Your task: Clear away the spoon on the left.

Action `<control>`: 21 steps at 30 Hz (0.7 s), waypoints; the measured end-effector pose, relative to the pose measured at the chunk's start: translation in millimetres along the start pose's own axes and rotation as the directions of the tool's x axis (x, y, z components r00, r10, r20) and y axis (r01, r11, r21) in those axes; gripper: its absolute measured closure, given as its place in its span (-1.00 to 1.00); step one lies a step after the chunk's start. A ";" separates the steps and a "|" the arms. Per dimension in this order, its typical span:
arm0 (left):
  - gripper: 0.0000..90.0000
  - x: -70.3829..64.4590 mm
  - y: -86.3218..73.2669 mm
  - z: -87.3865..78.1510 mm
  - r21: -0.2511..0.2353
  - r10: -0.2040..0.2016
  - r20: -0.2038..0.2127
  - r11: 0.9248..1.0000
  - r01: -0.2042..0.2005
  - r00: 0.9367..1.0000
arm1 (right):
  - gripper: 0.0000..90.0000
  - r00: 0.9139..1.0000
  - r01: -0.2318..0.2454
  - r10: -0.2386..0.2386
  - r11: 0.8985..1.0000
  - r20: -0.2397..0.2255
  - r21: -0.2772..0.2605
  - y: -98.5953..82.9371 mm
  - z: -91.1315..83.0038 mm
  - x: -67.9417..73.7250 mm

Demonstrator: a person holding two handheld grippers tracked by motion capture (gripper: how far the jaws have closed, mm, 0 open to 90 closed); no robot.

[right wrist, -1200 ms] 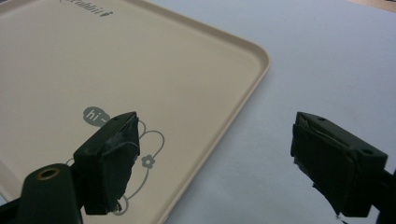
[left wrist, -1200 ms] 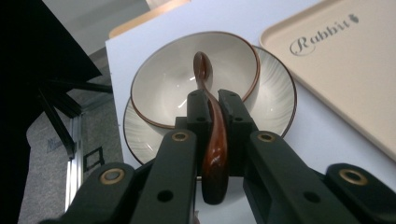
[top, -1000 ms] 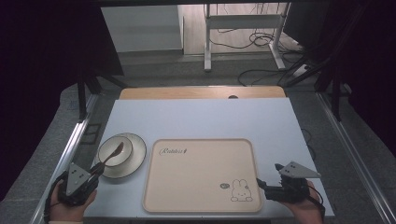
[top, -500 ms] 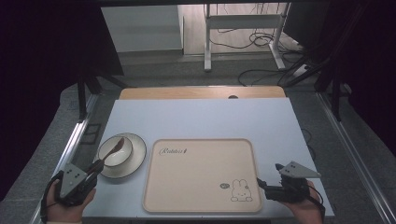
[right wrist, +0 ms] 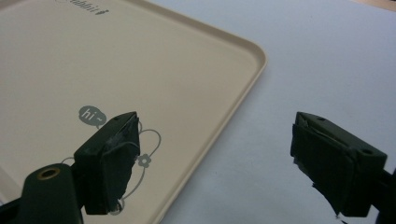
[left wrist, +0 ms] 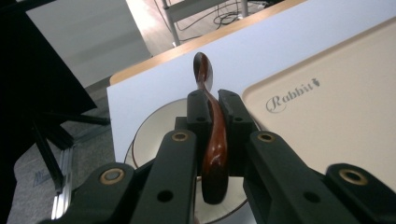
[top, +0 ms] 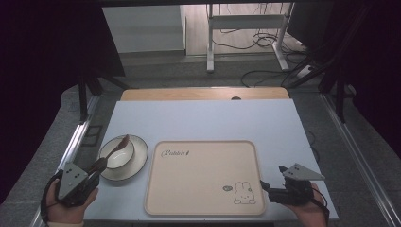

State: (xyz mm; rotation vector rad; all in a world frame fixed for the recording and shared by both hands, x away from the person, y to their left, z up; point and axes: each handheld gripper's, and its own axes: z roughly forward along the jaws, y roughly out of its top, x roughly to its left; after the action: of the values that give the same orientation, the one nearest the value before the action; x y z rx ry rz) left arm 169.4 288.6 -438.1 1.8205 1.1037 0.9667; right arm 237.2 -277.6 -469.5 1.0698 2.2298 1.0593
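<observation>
White tabletop [top: 203,120] fronts a dim room with cables on the floor beyond. One beige tray [top: 203,177] lies at the near centre; one saucer [top: 137,163] with one cup [top: 120,153] on it sits just left of the tray.

Left gripper [left wrist: 212,116]: jaws clamped on the handle of one dark brown spoon [left wrist: 215,149], bowl end raised over the cup. Right gripper [right wrist: 215,154]: jaws apart, holding nothing, straddling the tray's near right edge.

Risks, as judged: the handle is glossy and held edge-on, so the spoon could twist or slip in the grip. A low swing could strike the cup rim and shift it on the saucer.

Count: two grippers.
</observation>
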 end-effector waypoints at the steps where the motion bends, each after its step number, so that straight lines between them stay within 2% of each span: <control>1: 0.89 -0.8 2.2 0.0 -0.006 0.002 0.001 1.000 -0.002 1.000 | -0.64 1.000 0.000 0.000 1.000 0.001 -0.002 0.1 -0.1 -0.1; 15: 0.89 -7.0 25.5 8.2 -0.042 0.023 0.018 0.999 -0.022 1.000 | -0.64 1.000 -0.001 0.001 1.000 0.002 -0.001 0.0 0.1 0.2; 21: 0.89 -8.2 29.8 10.7 -0.048 0.027 0.024 0.999 -0.026 0.999 | -0.64 1.000 -0.003 0.003 1.000 0.002 -0.001 -0.1 0.1 0.0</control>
State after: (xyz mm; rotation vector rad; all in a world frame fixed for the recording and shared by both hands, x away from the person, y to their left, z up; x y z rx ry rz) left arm 185.8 269.2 -417.5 1.8080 1.0357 0.9754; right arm 237.1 -277.6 -469.6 1.0733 2.2267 1.0593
